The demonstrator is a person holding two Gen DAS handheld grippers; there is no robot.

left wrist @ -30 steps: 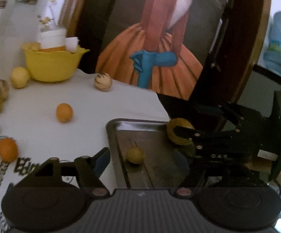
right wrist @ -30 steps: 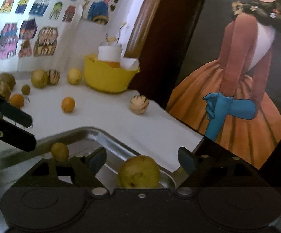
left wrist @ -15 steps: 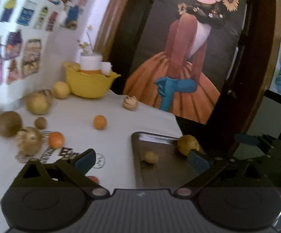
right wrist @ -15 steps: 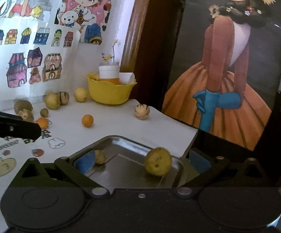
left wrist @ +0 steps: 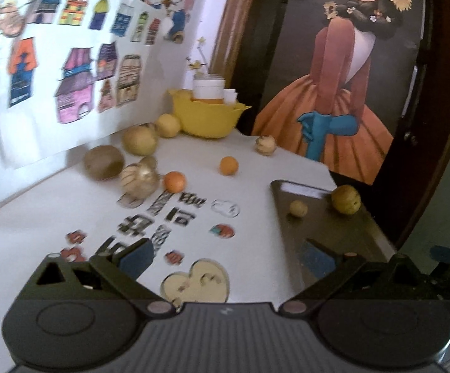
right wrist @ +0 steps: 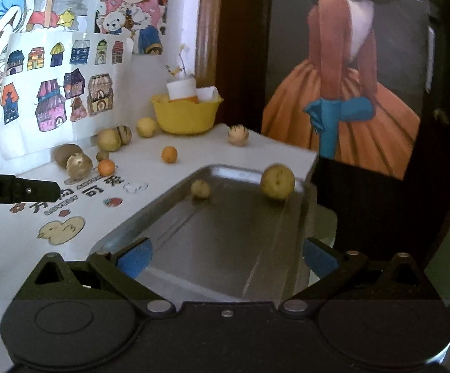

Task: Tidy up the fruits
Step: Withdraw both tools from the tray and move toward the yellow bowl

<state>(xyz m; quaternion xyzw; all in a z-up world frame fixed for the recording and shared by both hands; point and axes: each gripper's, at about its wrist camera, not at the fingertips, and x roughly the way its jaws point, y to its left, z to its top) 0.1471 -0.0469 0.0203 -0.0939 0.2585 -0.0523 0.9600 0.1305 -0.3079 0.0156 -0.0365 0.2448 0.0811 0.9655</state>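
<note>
A metal tray lies at the table's right end, also seen in the left wrist view. In it sit a yellow pear-like fruit at the far right corner and a small yellowish fruit. Two oranges, a striped melon and several brown and yellow fruits lie on the white table. My left gripper is open and empty above the table. My right gripper is open and empty over the tray's near end.
A yellow bowl with a white cup stands at the back by the wall. Drawings hang on the wall at left. A large painting leans behind the table's right edge. The left gripper's finger shows in the right wrist view.
Both grippers have pulled back and up from the tray. The right gripper let go of the yellow fruit, which now rests in the tray's far corner.
</note>
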